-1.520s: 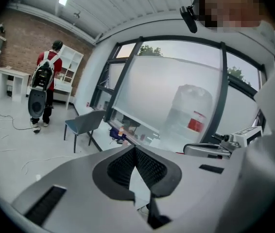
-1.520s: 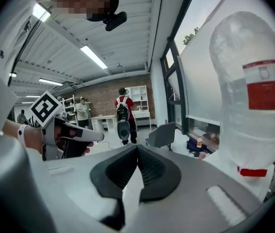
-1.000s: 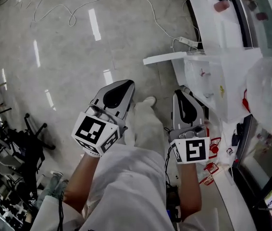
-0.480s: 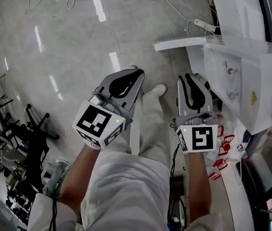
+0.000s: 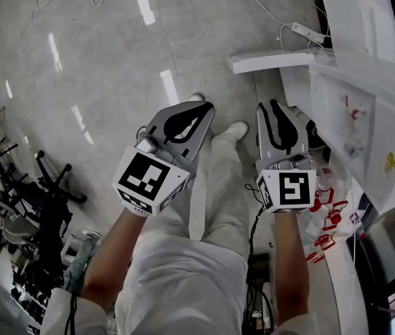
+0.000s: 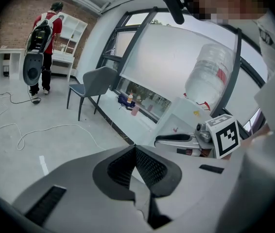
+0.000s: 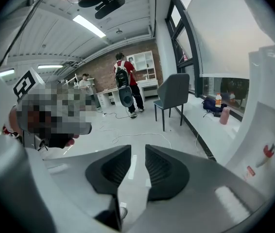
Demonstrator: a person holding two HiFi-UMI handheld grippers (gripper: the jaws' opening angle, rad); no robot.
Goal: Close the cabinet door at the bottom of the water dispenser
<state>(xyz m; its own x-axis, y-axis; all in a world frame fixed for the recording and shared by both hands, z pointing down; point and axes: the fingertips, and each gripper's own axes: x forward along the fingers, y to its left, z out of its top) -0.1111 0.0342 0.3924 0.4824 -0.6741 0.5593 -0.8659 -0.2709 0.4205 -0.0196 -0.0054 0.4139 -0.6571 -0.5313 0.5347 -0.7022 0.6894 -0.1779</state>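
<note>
The white water dispenser (image 5: 365, 110) stands at the right of the head view, and its bottom cabinet door (image 5: 271, 61) sticks out open over the floor, seen edge-on. My right gripper (image 5: 278, 117) is held just left of the dispenser and short of the door. Its jaws have just been opening: a narrow gap shows between them (image 7: 137, 149) with nothing in it. My left gripper (image 5: 183, 121) is beside it over the floor, its jaws (image 6: 135, 147) shut on nothing. The dispenser's bottle (image 6: 208, 76) shows in the left gripper view.
A power strip (image 5: 302, 32) and cables lie on the floor beyond the door. Black chair bases (image 5: 37, 194) crowd the left. The person's shoe (image 5: 236, 129) is under the grippers. Red-tagged items (image 5: 326, 218) lie by the dispenser. A grey chair (image 6: 94, 84) and a person with a backpack (image 6: 42, 42) are farther off.
Both grippers have come lower toward the floor, and the dispenser and its door sit nearer in the head view. The right jaws went from shut to slightly apart.
</note>
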